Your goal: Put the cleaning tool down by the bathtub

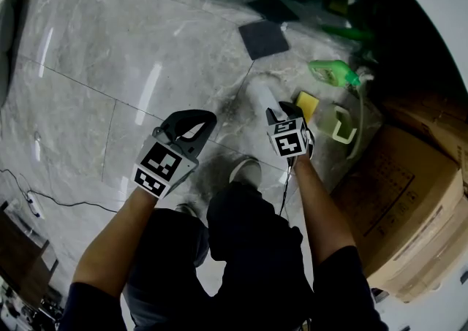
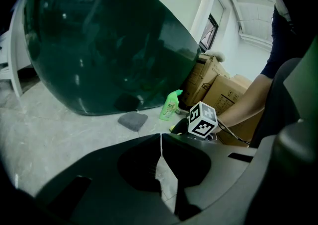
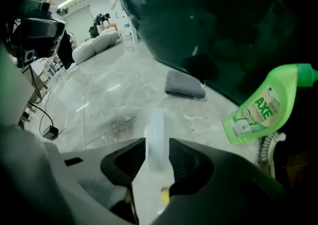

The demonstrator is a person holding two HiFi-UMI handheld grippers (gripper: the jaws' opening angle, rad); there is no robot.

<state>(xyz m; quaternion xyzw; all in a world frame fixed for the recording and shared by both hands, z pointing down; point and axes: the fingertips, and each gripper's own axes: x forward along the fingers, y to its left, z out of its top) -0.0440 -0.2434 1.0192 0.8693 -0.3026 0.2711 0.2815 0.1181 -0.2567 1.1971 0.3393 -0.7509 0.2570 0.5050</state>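
Right gripper [image 3: 157, 145] is low over the floor [image 1: 110, 52], its fingers parted on either side of the cleaning tool [image 3: 156, 128]. The tool's white handle lies on the marble, close by the dark bathtub [image 3: 223, 20]. That looks released to me. The tidy finish is to lift straight up and back so neither finger drags the handle, staying clear of the green bottle [image 3: 258, 110] nearby. Left gripper [image 2: 160, 139] hangs idle, fingers closed together on nothing.

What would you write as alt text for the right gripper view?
The right gripper has its jaws apart with a white tool handle between them, over a grey marble floor. A green bottle sits at right; a grey cloth lies beside the dark bathtub.
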